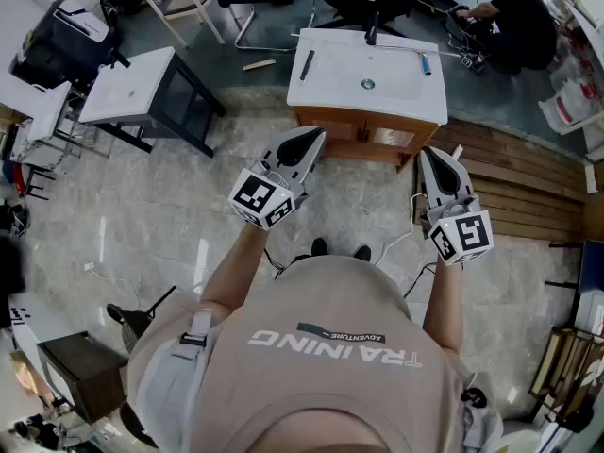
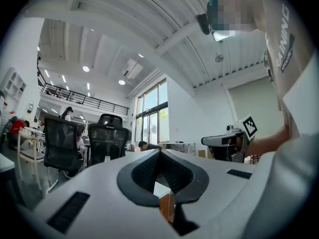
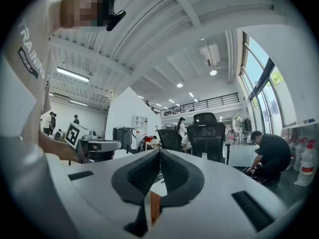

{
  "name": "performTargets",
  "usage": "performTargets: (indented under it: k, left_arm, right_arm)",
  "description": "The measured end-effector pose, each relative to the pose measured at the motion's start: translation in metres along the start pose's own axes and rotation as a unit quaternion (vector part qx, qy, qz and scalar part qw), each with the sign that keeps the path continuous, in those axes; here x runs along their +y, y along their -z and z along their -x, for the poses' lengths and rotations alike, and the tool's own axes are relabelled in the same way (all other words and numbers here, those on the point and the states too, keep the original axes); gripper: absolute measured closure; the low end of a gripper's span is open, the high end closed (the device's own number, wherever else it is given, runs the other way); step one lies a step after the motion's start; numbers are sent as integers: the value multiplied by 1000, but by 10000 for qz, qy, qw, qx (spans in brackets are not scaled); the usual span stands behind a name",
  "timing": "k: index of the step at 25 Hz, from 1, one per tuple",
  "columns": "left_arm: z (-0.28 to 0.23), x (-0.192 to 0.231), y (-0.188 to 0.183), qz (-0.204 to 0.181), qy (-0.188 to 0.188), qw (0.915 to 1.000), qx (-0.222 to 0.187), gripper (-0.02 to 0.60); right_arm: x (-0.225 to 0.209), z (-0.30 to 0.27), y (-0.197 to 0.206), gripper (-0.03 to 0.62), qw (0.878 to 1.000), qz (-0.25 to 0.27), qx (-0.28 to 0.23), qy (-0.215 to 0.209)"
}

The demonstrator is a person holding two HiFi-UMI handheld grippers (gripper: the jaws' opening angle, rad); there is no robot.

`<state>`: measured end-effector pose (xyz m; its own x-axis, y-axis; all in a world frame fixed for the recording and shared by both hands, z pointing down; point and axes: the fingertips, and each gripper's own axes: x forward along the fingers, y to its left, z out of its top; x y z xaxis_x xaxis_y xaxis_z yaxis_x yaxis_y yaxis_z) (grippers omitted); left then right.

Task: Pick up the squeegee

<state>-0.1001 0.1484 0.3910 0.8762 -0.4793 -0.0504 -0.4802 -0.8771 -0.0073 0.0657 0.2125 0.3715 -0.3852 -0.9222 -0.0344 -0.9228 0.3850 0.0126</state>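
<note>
A white sink counter (image 1: 326, 88) on a wooden cabinet stands just ahead of me. On it lie a dark narrow thing (image 1: 307, 64) at the left and a silver bar with a blue end (image 1: 420, 59) at the right; which one is the squeegee I cannot tell. My left gripper (image 1: 316, 136) is held level short of the cabinet's front, jaws shut and empty. My right gripper (image 1: 427, 153) hovers beside the cabinet's right corner, also shut and empty. In the left gripper view the jaws (image 2: 159, 153) meet with nothing between them, and the same holds in the right gripper view (image 3: 159, 154).
A black faucet (image 1: 371, 32) rises at the counter's back. A second white sink stand (image 1: 132, 88) is at the left. Wooden planks (image 1: 528, 192) cover the floor at the right. A person (image 1: 517, 22) crouches at the far right; office chairs stand behind the sink.
</note>
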Motion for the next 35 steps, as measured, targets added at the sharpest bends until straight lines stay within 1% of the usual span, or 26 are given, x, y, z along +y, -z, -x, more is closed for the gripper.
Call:
performTargets:
  k: [14,17,22,27,30,35]
  left_arm:
    - [-3,6,-1,-33,-83,10000,-2,569]
    - [-2,9,-2,-46,-129,9999,-35,569]
    - [-4,24,-4,-63,-209,9997,-90,569]
    - [-8,43,-2,-54,-138,9999,-62,569]
    - [-9,54,2,-31,-79,10000,-20,569]
    - [-9,73,11,22,94,9999,60,569]
  right_arm:
    - [-7,-2,6,563,9999,-100,8,33]
    - [-7,-5,3,562,10000,-16,-11,11]
    - [-9,-16,0,562,9999,105,-9,112]
    - [-9,-32,-2,562,9998,88,-6,183]
    - [-5,-45,1,562,9996,162,90,208]
    - [6,-66,5,562,9993,189,177,285]
